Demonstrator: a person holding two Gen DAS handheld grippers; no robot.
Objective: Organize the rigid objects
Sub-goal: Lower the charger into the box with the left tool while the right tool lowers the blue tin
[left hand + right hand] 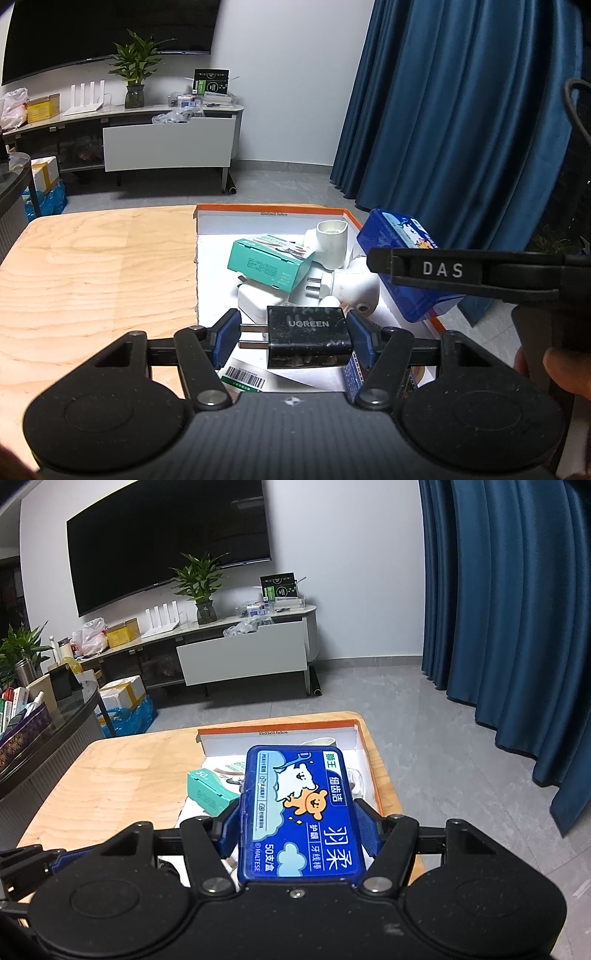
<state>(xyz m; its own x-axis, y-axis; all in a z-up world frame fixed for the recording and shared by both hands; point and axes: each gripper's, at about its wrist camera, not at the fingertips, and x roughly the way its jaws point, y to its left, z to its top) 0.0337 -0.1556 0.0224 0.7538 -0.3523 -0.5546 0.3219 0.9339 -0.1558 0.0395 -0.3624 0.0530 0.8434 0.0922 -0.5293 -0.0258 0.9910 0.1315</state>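
My left gripper is shut on a black UGREEN charger, its prongs pointing left, held just above the near end of an orange-rimmed white box. In the box lie a teal carton, white plug adapters and a white charger. My right gripper is shut on a blue dental-floss case with cartoon bears, held over the same box. In the left wrist view that blue case hangs over the box's right edge, with the right gripper's finger marked DAS across it.
The box sits on the right part of a light wooden table. A barcoded leaflet lies under my left gripper. Beyond are a grey floor, blue curtains, a TV stand and a glass-topped side table at the left.
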